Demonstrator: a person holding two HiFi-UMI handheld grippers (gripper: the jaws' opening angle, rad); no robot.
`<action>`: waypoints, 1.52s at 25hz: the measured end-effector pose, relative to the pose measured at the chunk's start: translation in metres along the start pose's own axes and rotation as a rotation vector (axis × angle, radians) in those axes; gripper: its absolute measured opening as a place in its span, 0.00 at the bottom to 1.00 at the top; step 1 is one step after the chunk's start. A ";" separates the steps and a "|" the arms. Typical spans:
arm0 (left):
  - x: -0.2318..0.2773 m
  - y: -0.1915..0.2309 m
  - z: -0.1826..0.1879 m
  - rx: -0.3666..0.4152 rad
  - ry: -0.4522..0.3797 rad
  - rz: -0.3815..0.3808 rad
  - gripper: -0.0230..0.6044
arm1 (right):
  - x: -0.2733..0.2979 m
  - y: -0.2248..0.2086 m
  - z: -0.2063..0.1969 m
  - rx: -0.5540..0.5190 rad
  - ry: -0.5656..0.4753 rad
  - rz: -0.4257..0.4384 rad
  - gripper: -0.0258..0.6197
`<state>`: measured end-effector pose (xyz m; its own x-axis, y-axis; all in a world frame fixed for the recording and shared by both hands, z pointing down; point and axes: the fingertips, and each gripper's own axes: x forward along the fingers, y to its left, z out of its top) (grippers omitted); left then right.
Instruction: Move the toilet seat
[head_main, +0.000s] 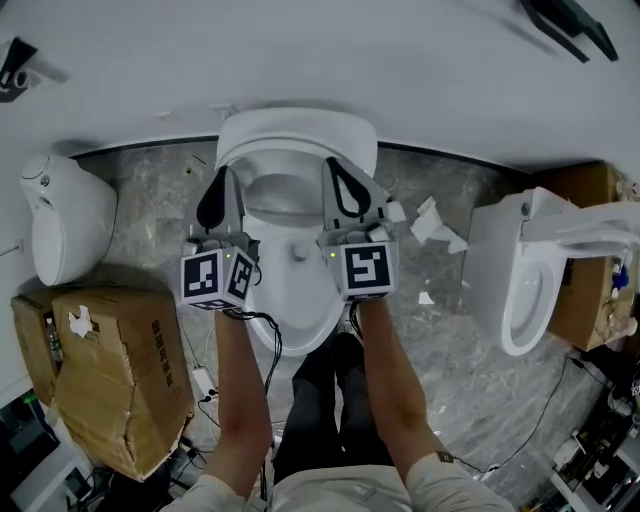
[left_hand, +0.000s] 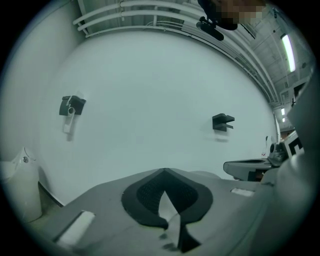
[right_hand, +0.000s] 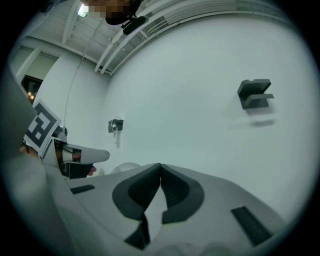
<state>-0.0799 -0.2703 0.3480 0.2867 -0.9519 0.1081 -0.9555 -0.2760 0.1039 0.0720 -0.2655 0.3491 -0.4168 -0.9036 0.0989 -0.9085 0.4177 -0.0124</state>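
Head view, from above: a white toilet (head_main: 300, 300) stands against the wall, with the toilet seat (head_main: 283, 186) at the rear of its bowl, between the two tongs. The left gripper (head_main: 224, 174) and right gripper (head_main: 333, 164) flank the seat and point at the wall. Both gripper views show each pair of jaws clenched, tips meeting, with only the white wall ahead; whether a seat edge is pinched lower down cannot be told. A torn cardboard box (head_main: 120, 380) stands at left and a second toilet (head_main: 520, 280) at right.
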 end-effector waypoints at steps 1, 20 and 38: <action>-0.004 -0.001 0.004 0.002 0.000 -0.003 0.03 | -0.003 0.004 0.007 0.002 -0.007 0.015 0.04; -0.171 -0.059 0.160 -0.037 -0.054 -0.276 0.03 | -0.141 0.107 0.184 -0.039 -0.096 0.283 0.04; -0.309 -0.137 0.193 -0.045 -0.036 -0.411 0.03 | -0.280 0.166 0.234 -0.088 -0.092 0.352 0.04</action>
<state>-0.0507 0.0364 0.1095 0.6400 -0.7682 0.0139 -0.7580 -0.6284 0.1748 0.0311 0.0344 0.0869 -0.7081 -0.7060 0.0142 -0.7044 0.7076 0.0564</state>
